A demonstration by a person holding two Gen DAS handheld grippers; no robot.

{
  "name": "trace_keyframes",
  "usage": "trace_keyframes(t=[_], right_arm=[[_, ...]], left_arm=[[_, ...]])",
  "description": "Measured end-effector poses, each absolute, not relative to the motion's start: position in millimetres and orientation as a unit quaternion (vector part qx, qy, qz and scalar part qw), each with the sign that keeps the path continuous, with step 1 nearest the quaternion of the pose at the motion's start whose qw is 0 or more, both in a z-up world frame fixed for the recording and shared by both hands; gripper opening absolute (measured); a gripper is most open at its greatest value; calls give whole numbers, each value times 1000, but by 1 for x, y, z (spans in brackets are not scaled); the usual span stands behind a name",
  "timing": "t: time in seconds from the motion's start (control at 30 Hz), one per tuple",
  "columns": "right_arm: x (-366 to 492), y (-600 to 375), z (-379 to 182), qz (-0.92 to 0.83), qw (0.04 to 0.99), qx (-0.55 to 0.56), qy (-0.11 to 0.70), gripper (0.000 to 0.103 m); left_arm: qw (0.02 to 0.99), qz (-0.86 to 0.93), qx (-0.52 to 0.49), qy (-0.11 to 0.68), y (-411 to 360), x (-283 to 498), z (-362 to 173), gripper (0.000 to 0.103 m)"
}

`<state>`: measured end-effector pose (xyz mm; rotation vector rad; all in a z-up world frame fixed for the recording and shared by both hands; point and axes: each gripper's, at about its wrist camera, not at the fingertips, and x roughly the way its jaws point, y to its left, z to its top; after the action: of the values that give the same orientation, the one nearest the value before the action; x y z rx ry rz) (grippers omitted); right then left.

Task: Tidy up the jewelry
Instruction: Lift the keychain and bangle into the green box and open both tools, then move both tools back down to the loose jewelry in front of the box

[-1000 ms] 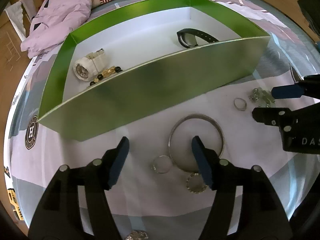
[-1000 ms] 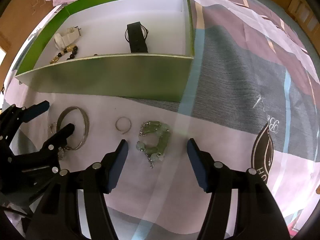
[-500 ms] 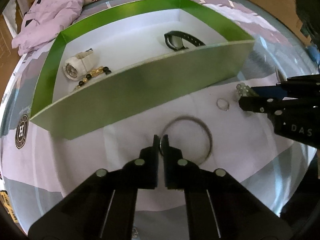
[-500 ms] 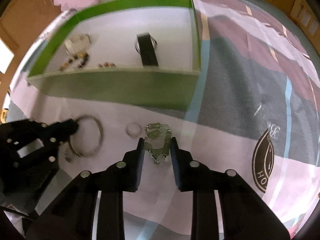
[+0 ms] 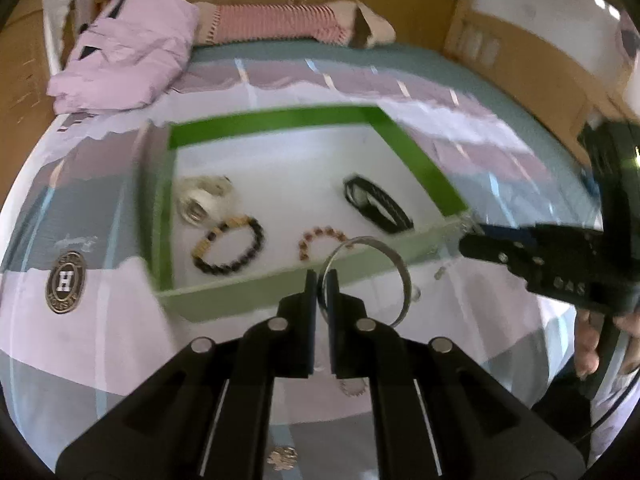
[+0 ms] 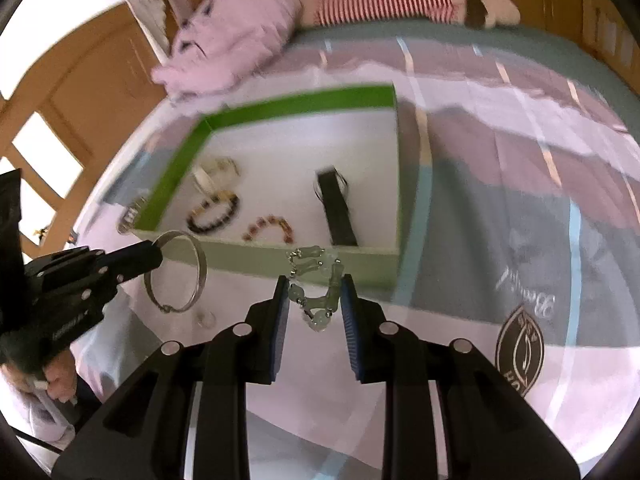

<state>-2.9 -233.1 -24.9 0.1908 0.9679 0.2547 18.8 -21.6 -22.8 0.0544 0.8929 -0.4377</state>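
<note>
Four pieces already lie in the green-walled white-floored box (image 5: 416, 168); the left gripper (image 5: 321, 286) pinches the thin silver bangle (image 5: 402, 276) and the right gripper (image 6: 314, 304) clamps the pale green beaded bracelet (image 6: 320, 280), both lifted before its near wall, while small rings remain on the bed.

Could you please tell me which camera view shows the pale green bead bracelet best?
The right wrist view: the pale green bead bracelet hangs whole between the right gripper fingers. In the left wrist view it is all but hidden behind that gripper.

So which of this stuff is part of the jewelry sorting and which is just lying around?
Job: bangle in left gripper; green bracelet in right gripper; green box; small ring.
Lying about: pink garment; striped cloth.
</note>
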Motion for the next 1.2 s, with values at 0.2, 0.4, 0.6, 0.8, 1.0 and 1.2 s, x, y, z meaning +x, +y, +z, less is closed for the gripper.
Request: trace_keyframes(t=[0.2, 0.4, 0.6, 0.8, 1.0, 1.2], right_arm=[[-6, -232, -1, 136, 901, 123, 394, 26], [21, -230, -11, 109, 904, 131, 393, 26], [42, -224, -26, 108, 894, 144, 410, 37], [35, -222, -22, 125, 888, 158, 414, 51], [12, -197, -34, 188, 852, 117, 474, 50], [-9, -146, -75, 244, 796, 21, 553, 41]], left_arm=[[893, -164, 0, 419, 4, 35, -14, 5], [891, -132, -21, 435, 16, 55, -25, 6], [889, -126, -36, 440, 24, 64, -29, 6], [883, -142, -10, 447, 17, 52, -28, 8], [845, -175, 51, 503, 4, 26, -43, 15], [781, -209, 75, 584, 8, -2, -85, 16]])
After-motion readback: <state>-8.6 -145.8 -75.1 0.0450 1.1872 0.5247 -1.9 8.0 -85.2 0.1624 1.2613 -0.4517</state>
